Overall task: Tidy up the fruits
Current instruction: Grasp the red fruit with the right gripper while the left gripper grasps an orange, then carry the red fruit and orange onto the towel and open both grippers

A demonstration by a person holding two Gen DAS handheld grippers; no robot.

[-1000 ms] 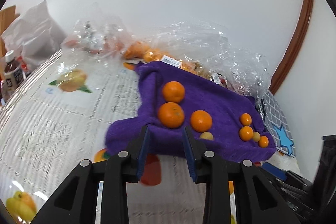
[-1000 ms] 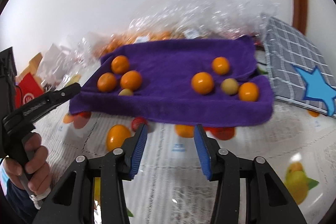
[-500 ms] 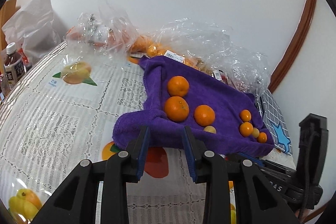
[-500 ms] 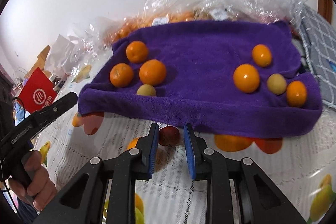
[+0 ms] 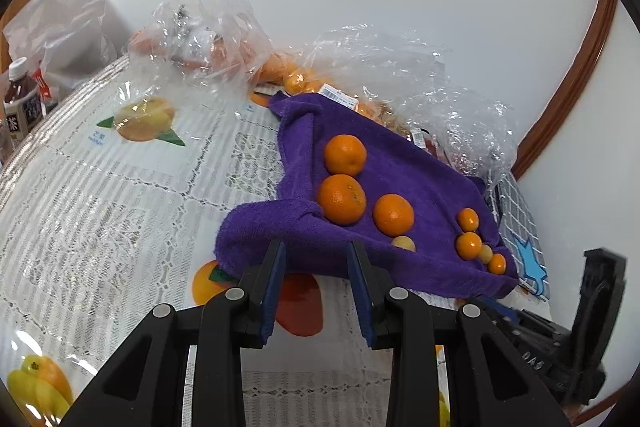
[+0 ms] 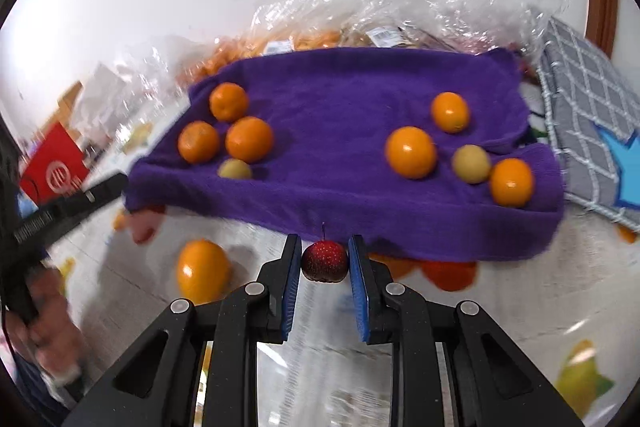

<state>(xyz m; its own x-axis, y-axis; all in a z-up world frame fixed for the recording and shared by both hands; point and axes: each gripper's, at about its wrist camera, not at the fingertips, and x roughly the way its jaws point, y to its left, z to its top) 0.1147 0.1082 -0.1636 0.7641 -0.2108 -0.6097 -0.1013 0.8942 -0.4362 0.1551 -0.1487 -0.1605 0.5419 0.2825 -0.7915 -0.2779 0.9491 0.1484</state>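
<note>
Two views split the scene: only the right wrist view shows the right gripper (image 6: 324,255) closed on a small red fruit (image 6: 324,261), just off the purple towel's (image 6: 340,131) near hem, with a loose orange (image 6: 203,269) at nine o'clock of it on the table (image 6: 500,311). Only the left wrist view shows the left gripper (image 5: 316,259), its jaws narrowly apart at the towel's raised front fold; whether they pinch it I cannot tell. Bare tablecloth lies at nine o'clock there; plastic bags (image 5: 400,67) crowd twelve.
</note>
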